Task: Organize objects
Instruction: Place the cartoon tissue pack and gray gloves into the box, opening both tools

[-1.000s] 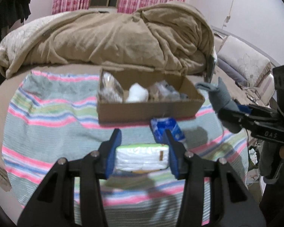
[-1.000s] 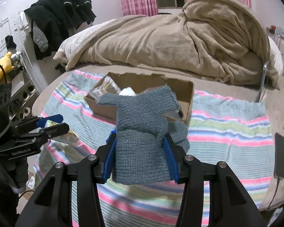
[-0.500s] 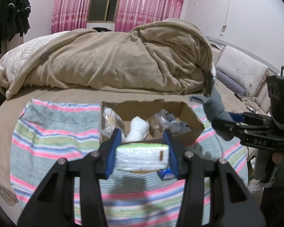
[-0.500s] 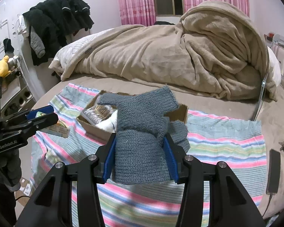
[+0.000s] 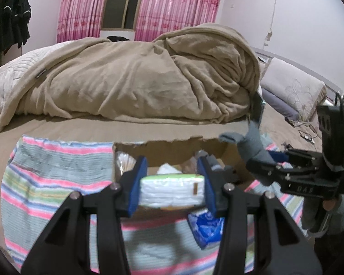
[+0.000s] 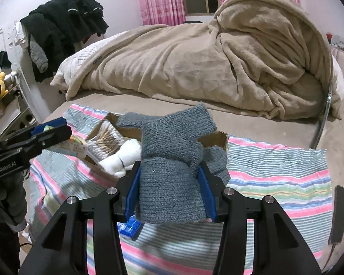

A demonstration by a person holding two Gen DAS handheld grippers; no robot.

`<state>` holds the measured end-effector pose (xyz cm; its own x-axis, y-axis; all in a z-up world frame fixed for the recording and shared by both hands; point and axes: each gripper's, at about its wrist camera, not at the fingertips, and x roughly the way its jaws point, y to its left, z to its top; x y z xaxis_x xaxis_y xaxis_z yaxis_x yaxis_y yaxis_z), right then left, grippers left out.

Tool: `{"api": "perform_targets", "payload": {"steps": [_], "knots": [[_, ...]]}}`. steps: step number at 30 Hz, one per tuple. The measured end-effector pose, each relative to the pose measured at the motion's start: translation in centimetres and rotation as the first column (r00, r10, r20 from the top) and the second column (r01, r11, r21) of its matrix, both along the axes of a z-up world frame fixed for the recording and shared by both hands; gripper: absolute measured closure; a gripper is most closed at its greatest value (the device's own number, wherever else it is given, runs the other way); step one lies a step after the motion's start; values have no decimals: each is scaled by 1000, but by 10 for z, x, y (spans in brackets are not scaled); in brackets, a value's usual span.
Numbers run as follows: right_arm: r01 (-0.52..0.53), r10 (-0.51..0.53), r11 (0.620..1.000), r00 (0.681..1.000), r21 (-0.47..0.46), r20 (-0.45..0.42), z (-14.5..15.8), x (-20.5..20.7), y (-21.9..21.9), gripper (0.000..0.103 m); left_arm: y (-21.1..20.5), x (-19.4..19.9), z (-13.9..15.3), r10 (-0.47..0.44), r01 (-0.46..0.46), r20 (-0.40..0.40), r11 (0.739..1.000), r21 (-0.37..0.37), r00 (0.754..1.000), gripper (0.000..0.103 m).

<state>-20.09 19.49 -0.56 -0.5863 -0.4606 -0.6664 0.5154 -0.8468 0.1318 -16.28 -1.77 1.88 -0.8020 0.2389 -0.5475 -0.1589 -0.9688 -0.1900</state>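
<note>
Left claw [image 5: 172, 189] clamped on a white tissue pack [image 5: 172, 191], held above the near edge of the cardboard box [image 5: 172, 151]. Box sits on a striped cloth [image 5: 52, 178] on the bed; a blue packet [image 5: 206, 226] lies on the cloth just before it. Right claw [image 6: 169, 190] clamped on grey knit socks [image 6: 172, 171], held over the box's right part.
</note>
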Motion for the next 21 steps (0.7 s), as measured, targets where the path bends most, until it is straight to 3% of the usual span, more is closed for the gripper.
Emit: {"api": "perform_targets", "payload": {"steps": [10,21], "knots": [[19,-19,1000,999,-2,31,-16,-32,-2,53,8,-44,-15,7,-7,-10,1000,-9,1000,56],[-15,11,999,995,37,95,-47,-44,-18,52,4,-79,-63,9,-10,134,1000,4,991,56]]}}
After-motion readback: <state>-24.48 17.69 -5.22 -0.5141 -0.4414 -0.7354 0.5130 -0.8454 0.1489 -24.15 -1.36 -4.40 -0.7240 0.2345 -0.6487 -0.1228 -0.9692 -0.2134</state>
